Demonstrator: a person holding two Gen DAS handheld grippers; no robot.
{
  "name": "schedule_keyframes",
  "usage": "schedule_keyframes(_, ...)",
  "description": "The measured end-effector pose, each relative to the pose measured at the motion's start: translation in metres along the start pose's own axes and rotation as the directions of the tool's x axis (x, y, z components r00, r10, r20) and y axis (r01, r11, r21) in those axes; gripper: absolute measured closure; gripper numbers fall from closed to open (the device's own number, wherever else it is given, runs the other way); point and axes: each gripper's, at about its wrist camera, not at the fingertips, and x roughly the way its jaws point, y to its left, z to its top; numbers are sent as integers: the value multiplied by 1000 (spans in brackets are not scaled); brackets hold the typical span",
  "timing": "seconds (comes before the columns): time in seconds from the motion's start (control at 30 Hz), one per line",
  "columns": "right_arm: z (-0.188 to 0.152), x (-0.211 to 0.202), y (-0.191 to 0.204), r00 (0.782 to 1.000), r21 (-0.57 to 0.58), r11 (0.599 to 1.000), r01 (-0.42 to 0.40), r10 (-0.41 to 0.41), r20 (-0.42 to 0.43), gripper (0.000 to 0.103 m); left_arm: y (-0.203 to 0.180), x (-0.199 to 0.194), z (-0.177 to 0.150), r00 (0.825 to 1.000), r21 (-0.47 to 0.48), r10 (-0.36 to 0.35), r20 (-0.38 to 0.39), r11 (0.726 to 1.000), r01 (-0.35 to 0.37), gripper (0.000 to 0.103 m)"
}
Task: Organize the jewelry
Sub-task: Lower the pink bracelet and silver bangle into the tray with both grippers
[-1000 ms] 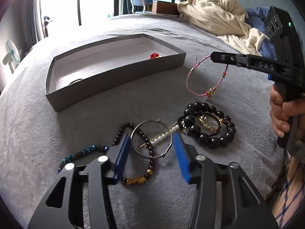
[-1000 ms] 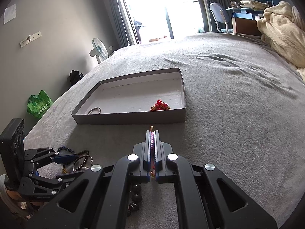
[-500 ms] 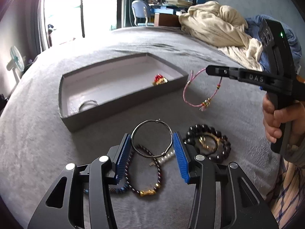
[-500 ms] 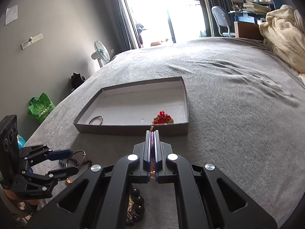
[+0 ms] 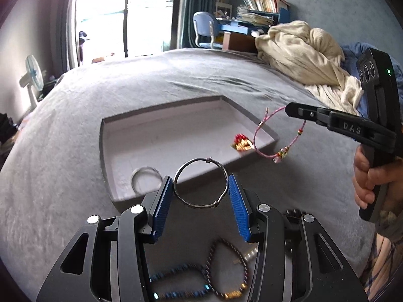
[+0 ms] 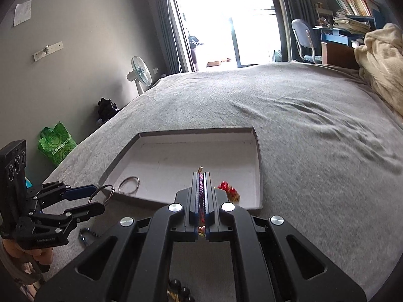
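Both grippers had risen off the bedspread [image 5: 63, 151] toward the tray [image 5: 105, 156], left gripper [image 5: 200, 187] clamping the wire bangle [image 5: 200, 182], right gripper [image 6: 200, 196] clenching the pink cord bracelet [image 5: 267, 136], drop-off seemingly next.

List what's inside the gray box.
Inside the gray box: a plain ring bangle near the front-left corner and a red-and-gold piece at the right. In the right wrist view the right gripper covers part of the floor.

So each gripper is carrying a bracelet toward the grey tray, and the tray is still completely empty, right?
Not empty. The left wrist view shows the grey tray already holding a red and gold charm and a pale bangle. Yes, each gripper carries a bracelet.
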Motion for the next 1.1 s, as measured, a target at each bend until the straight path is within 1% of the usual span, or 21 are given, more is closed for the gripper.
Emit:
schedule_keyframes(0.13, 13, 16, 0, 1000, -6, 1000, -4, 4, -3, 100, 9, 12, 13, 1000, -13, 6, 2, 1000, -6, 56)
schedule_keyframes(0.27, 23, 40, -1, 1000, -5, 1000, -5, 5, -20, 100, 20, 28, 23, 1000, -24, 18, -12, 1000, -19, 56)
schedule_keyframes(0.47, 25, 72, -8, 999, 7, 1000, -3, 3, -53, 100, 37, 54, 31, 998, -36, 39, -40, 999, -41, 56)
schedule_keyframes(0.77, 25, 115, -23, 995, 35, 999, 18, -14, -103, 100, 55, 87, 33, 994, -44, 72, -83, 996, -76, 56)
schedule_keyframes(1.0, 22, 133, -29, 988, 30, 998, 54, -49, -149, 100, 62, 106, 31, 986, -55, 94, -139, 993, -102, 56)
schedule_keyframes(1.1, 21, 136, -32, 985, 30, 997, 64, -59, -163, 100, 64, 110, 31, 984, -53, 100, -150, 993, -109, 56)
